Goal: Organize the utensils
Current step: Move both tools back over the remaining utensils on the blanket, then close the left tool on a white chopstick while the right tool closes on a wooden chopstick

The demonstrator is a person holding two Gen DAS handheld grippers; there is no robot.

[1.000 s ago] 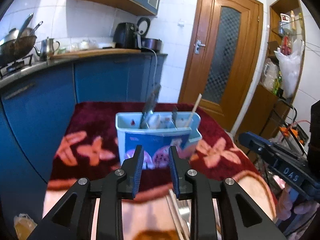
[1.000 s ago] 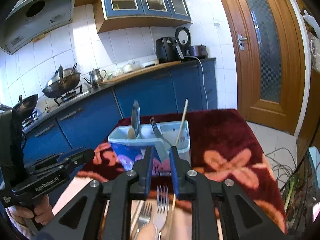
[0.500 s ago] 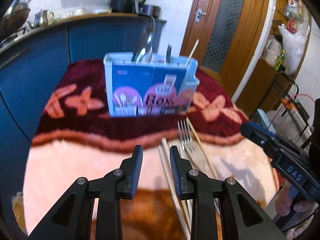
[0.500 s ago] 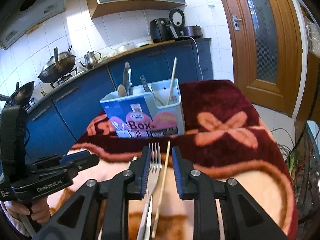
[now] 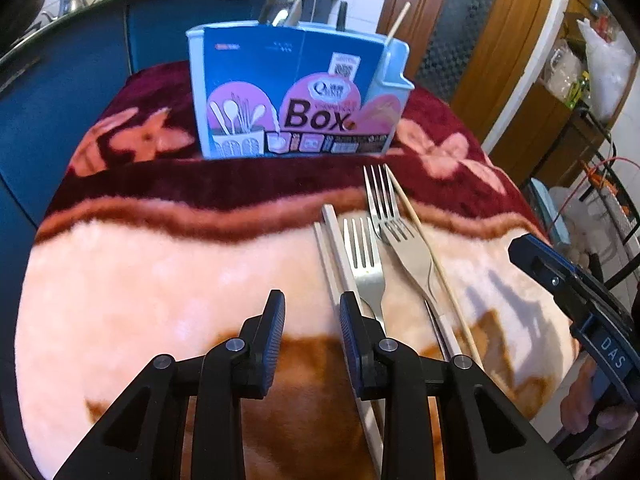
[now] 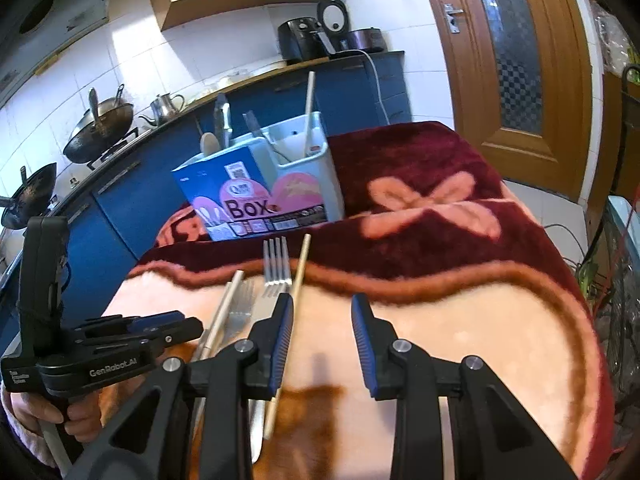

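Observation:
A light-blue utensil box (image 5: pixel 296 92) labelled "Box" stands on the dark red part of the blanket, with a knife, a fork and a wooden stick inside. In front of it lie three forks (image 5: pixel 366 256), a white chopstick pair (image 5: pixel 332 240) and a thin wooden chopstick (image 5: pixel 424 248). My left gripper (image 5: pixel 312 308) is open over the pale blanket, just left of the white chopsticks, with nothing between its fingers. My right gripper (image 6: pixel 323 304) has its jaws opening, and they hold nothing. The wooden chopstick (image 6: pixel 298 276) runs under its left finger. The box (image 6: pixel 260 188) stands beyond it.
A flowered plush blanket (image 6: pixel 460 320) covers the table. Blue kitchen cabinets (image 6: pixel 120 208) with woks and a kettle run behind. A wooden door (image 6: pixel 516 60) is at the back right. Cables and shelves crowd the table's right side. A hand (image 6: pixel 36 412) holds the left gripper.
Both grippers have come down and tilted toward the blanket, so the loose forks and chopsticks now lie close ahead. The right jaws have widened.

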